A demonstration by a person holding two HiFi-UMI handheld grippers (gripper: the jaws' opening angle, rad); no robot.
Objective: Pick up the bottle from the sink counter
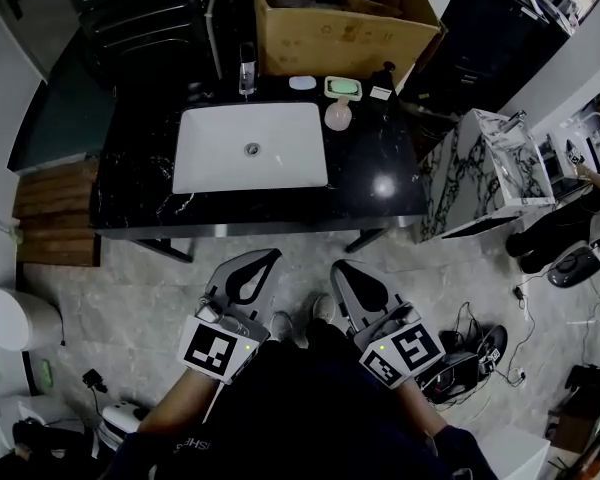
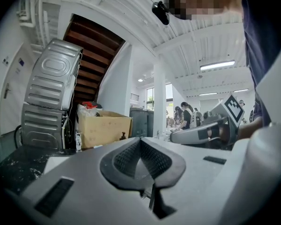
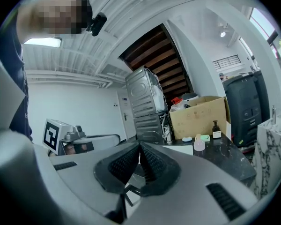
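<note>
A small pink bottle (image 1: 338,116) (image 3: 199,145) stands on the black counter (image 1: 370,178), just right of the white sink (image 1: 250,158). A dark pump bottle (image 1: 385,76) (image 3: 216,128) (image 2: 123,136) stands farther back by the box. Both grippers hang low in front of the counter, over the floor and well short of the bottles. My left gripper (image 1: 271,255) (image 2: 140,139) is shut with nothing in it. Beside it, my right gripper (image 1: 337,265) (image 3: 140,144) is also shut and empty.
A large cardboard box (image 1: 340,18) (image 3: 199,116) sits behind the counter. A faucet (image 1: 247,68), a white soap (image 1: 302,82) and a green soap dish (image 1: 343,87) line the back edge. A marble-patterned unit (image 1: 480,173) stands to the right, with cables (image 1: 470,353) on the floor.
</note>
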